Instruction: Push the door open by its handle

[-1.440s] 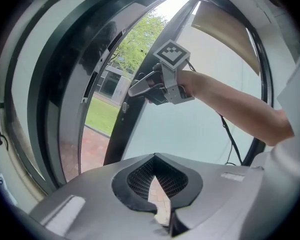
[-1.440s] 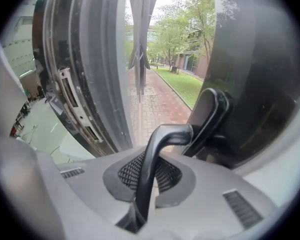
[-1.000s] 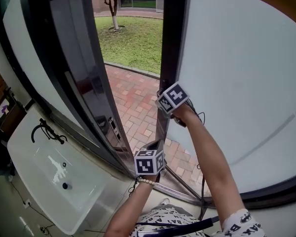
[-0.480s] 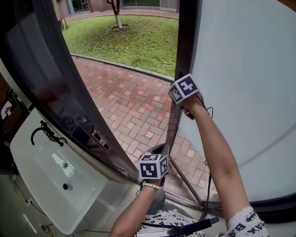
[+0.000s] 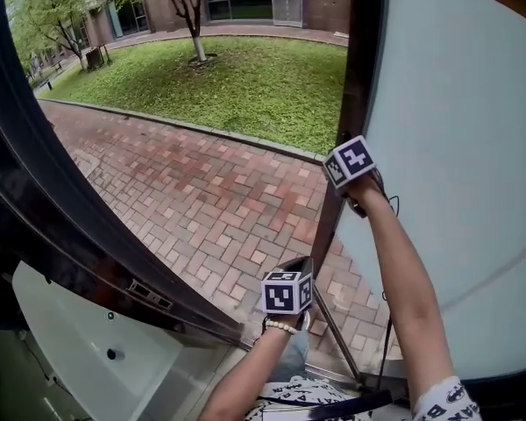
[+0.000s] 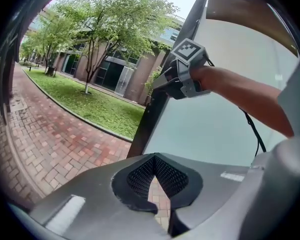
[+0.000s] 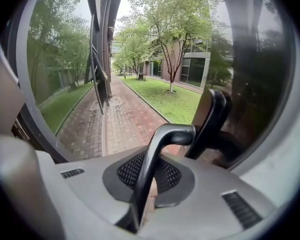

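The door is a frosted glass panel (image 5: 456, 147) in a dark frame (image 5: 355, 77), swung outward at the right. My right gripper (image 5: 344, 172) is up at that frame's edge. In the right gripper view it (image 7: 150, 170) is shut on the dark bent lever handle (image 7: 162, 144), which runs up between the pads to its post (image 7: 210, 121). My left gripper (image 5: 292, 268) hangs lower, in the doorway and off the door. Its jaws (image 6: 155, 165) meet at the tips with nothing between them. The left gripper view also shows the right gripper (image 6: 182, 74) at the frame.
A second dark door leaf (image 5: 35, 209) slants along the left, with a white sink unit (image 5: 70, 340) below it. Through the gap lie a red brick path (image 5: 202, 200), a lawn (image 5: 237, 77) with trees, and a brick building. A cable trails from the right arm.
The gap between the two dark door edges has widened a lot and shows far more path and lawn. Both grippers have moved forward and rightward, the right one staying on the handle.
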Motion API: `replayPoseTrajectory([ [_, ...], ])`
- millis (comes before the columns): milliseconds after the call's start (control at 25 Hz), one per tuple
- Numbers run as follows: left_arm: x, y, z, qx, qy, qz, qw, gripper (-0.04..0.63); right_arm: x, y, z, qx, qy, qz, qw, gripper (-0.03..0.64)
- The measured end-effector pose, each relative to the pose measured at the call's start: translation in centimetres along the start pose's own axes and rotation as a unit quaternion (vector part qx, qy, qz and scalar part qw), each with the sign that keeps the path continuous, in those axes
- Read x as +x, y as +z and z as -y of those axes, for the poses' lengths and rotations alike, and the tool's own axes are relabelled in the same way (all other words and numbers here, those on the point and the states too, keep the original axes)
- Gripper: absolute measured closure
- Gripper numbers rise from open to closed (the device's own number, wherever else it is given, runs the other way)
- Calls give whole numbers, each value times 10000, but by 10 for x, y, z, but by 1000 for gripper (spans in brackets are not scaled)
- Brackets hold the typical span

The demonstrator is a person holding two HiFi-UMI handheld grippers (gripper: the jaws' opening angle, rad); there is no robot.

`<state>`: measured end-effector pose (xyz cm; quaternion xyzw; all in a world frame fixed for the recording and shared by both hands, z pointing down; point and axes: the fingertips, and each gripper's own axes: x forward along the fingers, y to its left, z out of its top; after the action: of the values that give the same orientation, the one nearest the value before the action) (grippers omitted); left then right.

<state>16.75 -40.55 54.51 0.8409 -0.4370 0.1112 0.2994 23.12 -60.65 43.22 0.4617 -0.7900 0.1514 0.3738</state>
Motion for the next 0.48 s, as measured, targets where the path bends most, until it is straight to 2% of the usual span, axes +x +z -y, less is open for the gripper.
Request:
replayPoseTrajectory([
  [160, 48, 9, 7, 94, -210, -129, 9997, 595, 1, -10, 48, 230, -103, 81, 9997, 591],
  [320, 98, 29, 24, 235, -464, -189, 9985, 595, -7, -29, 104, 390, -393, 34, 9985, 586],
  [480, 147, 46, 35, 372, -656, -294, 9967, 595, -13, -48, 157, 815, -618, 127, 9947, 584],
])
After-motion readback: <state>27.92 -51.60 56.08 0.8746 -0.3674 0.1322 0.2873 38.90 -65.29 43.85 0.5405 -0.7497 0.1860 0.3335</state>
